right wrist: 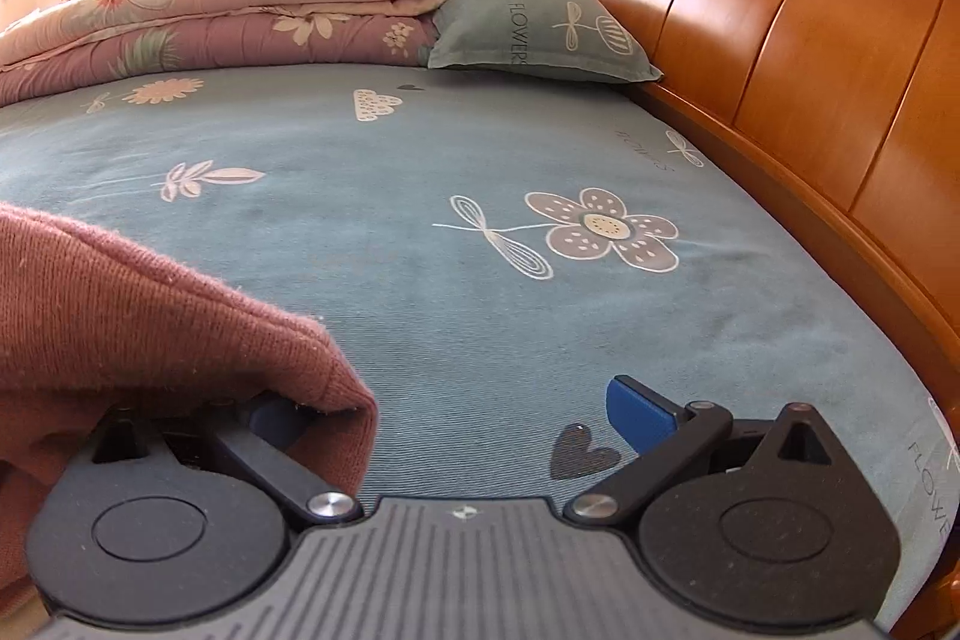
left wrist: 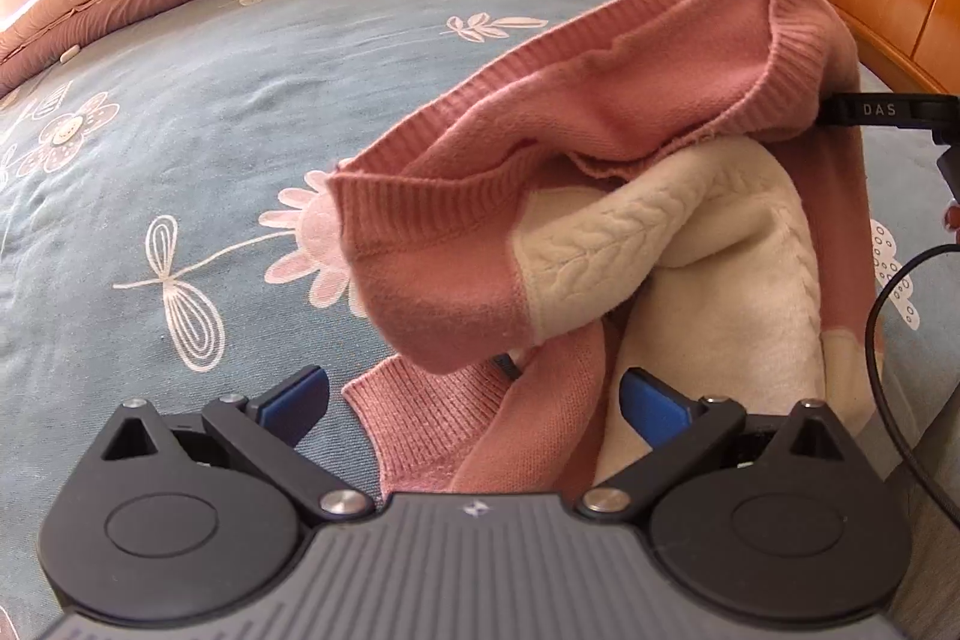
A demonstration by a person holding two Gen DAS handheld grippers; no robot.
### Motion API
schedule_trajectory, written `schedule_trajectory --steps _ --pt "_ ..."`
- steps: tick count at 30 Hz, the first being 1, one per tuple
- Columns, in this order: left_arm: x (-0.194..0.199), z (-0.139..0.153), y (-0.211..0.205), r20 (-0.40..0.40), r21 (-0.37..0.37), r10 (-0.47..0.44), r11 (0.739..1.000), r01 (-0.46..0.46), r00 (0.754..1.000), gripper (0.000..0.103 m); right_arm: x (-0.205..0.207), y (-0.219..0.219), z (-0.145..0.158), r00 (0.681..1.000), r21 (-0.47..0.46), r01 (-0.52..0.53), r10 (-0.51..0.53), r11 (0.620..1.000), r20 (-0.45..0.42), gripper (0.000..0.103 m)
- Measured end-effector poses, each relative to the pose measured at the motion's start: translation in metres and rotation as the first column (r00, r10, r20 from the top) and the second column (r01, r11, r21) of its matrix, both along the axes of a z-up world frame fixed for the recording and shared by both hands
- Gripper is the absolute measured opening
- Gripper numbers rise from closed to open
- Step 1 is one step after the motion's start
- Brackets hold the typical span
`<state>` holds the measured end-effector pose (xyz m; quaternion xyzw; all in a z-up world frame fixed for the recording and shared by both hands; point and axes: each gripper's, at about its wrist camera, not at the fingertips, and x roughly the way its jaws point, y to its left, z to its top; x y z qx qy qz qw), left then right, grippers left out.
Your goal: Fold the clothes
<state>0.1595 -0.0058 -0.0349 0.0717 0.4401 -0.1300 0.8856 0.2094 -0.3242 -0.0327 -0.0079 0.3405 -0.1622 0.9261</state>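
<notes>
On the bed (left wrist: pixel 180 112), blue-green sheet with flower print, a pink and cream knit sweater (left wrist: pixel 600 196) sits bunched at about 2 o'clock from the left hand-held gripper (left wrist: pixel 474 403), partly lifted off the sheet. Left hand-held gripper is spread wide, blue pads apart, nothing between them; a pink ribbed cuff and sweater fabric lie just ahead at 12 o'clock, touching unclear. Right hand-held gripper (left wrist: pixel 882 112) shows in the left view at 3 o'clock, its black tip against the ribbed pink hem, which is raised there. In the right wrist view the right hand-held gripper's fingers are spread wide, pink knit draped over the left finger (right wrist: pixel 276 424), right finger (right wrist: pixel 642 415) bare over the sheet; actual grip cannot be told. Folded quilt (right wrist: pixel 210 28) at 11 o'clock, pillow (right wrist: pixel 540 31) at 12, wooden headboard (right wrist: pixel 780 10) at 2.
</notes>
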Motion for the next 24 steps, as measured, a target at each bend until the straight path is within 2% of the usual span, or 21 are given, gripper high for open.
schedule_trajectory --steps 5,7,11,16,20,24 --pt "-0.004 0.009 0.003 0.026 0.002 0.002 1.0 -0.002 1.0 0.102 0.007 -0.032 -0.006 0.998 -0.025 0.066 -0.066 0.998 -0.011 0.103" --pt "-0.01 0.014 0.003 0.033 -0.004 0.004 1.0 -0.004 0.999 0.102 0.012 -0.044 0.0 0.997 -0.052 0.072 -0.073 0.996 -0.008 0.103" --pt "-0.002 0.018 0.004 0.046 -0.016 0.008 1.0 -0.007 0.999 0.102 0.031 -0.072 0.011 0.996 -0.032 0.089 -0.09 0.995 -0.024 0.103" --pt "0.018 0.022 0.002 0.061 -0.033 0.003 0.999 -0.001 0.998 0.102 0.04 -0.068 0.012 0.991 -0.013 -0.038 0.036 0.999 -0.126 0.103" --pt "0.043 0.025 0.004 0.053 -0.074 0.002 0.997 0.002 0.999 0.102 0.024 -0.051 0.02 0.982 0.051 -0.142 0.147 0.989 -0.122 0.103" --pt "0.07 0.023 0.002 0.049 -0.098 -0.011 0.995 0.016 0.999 0.102 0.008 -0.029 0.029 0.956 0.14 -0.258 0.273 0.956 -0.103 0.103"
